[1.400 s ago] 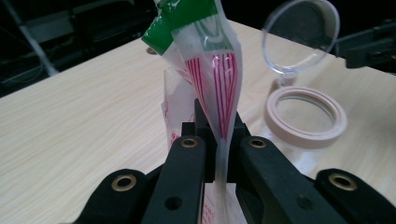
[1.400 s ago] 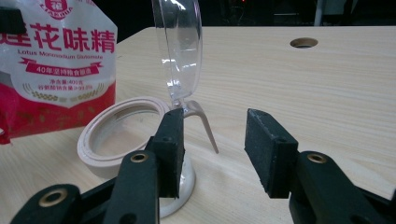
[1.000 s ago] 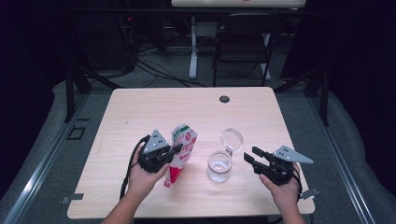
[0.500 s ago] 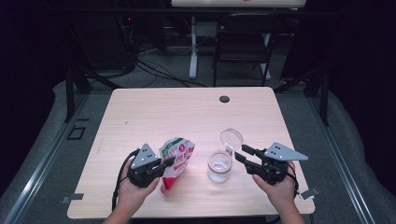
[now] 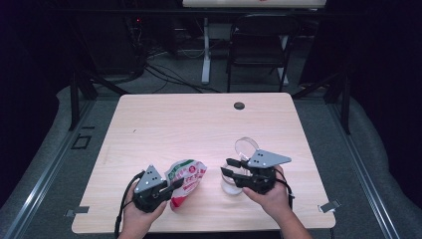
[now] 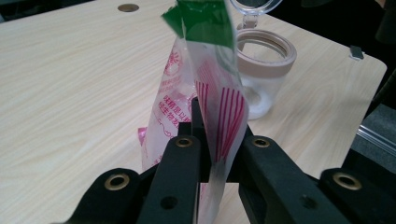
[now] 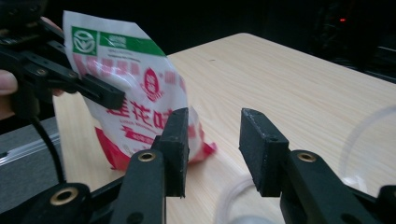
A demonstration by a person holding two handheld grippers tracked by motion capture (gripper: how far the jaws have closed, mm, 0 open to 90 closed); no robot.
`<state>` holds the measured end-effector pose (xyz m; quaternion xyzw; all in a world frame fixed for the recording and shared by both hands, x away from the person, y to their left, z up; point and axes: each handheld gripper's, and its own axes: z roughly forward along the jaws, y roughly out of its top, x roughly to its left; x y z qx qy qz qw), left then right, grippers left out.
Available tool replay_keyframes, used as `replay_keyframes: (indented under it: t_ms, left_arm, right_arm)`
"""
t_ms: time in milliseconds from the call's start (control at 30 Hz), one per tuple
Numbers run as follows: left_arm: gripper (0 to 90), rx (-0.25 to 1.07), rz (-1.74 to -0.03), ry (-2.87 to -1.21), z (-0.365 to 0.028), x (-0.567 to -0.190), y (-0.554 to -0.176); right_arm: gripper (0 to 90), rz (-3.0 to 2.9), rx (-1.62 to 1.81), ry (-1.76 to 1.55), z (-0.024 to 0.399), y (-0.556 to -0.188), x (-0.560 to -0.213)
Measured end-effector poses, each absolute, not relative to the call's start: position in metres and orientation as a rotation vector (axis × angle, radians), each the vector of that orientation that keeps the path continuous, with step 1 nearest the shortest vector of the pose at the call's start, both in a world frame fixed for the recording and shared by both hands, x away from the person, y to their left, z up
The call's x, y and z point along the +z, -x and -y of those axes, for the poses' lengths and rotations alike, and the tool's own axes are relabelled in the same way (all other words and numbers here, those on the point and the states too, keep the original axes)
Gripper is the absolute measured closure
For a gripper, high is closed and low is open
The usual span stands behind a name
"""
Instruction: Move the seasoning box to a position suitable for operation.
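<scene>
We pinch the bag (image 5: 185,180) in our left gripper (image 5: 169,187). Our right gripper (image 5: 230,168), jaws just closing with nothing between them, nears the jar (image 6: 262,70); next it must steady that jar.

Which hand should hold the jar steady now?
Probably the right. The right gripper is beside the open jar, jaws apart with nothing between them. The left gripper is shut on the bag, so it is busy.
</scene>
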<state>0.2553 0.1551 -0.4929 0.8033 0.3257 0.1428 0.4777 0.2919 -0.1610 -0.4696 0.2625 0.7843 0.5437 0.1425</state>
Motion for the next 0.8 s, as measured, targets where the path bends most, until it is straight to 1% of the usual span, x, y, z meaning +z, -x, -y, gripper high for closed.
replay_keyframes:
  t_ms: [333,600,800]
  left_arm:
    - [86.8,0.33,-0.782,-1.968,-0.151,-0.498,-0.25]
    - [86.5,0.319,-0.776,-1.973,-0.146,-0.499,-0.247]
    - [86.4,0.32,-0.762,-1.981,-0.143,-0.5,-0.247]
  right_arm:
    - [61.4,-2.407,1.524,-0.635,0.122,-0.301,-0.478]
    - [57.3,-2.441,1.535,-0.58,0.11,-0.303,-0.48]
    - [58.1,-2.486,1.511,-0.534,0.103,-0.303,-0.485]
